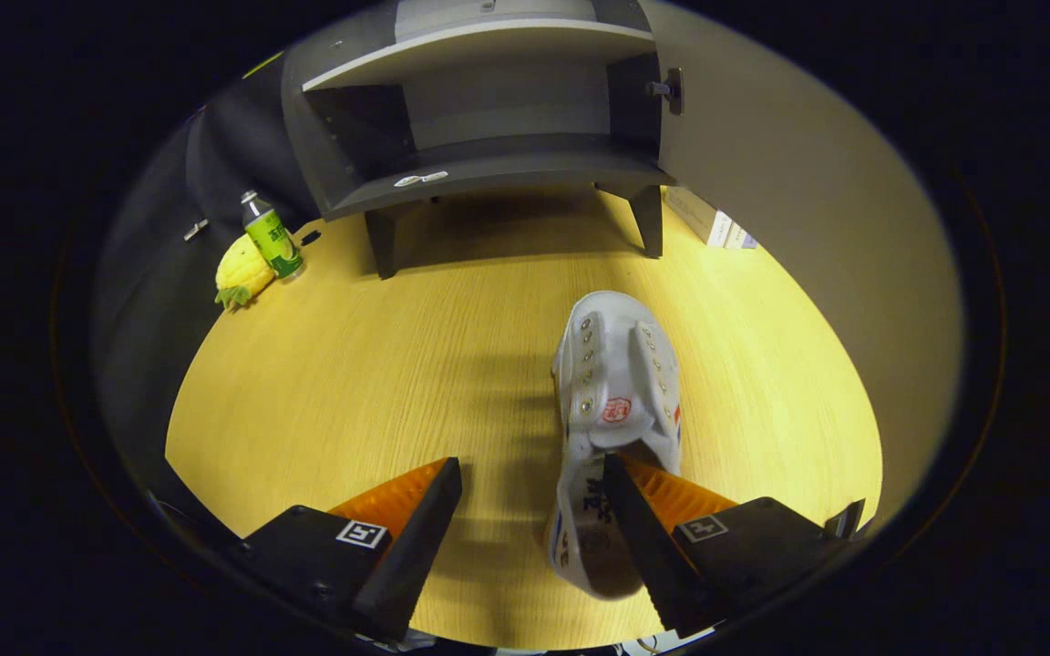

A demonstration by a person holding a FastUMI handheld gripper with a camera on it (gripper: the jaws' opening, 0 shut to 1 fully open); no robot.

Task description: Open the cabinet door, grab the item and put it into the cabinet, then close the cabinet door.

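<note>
Your gripper (532,510) spreads wide, one finger inside the shoe (618,383), ready to pinch its side for the open cabinet (488,169).

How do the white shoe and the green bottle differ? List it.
The white shoe lies flat, toe toward the cabinet; the green bottle stands upright. The shoe sits at the open gripper, one finger inside its opening; the bottle stands far off beside a yellow toy. Both rest on the table.
</note>
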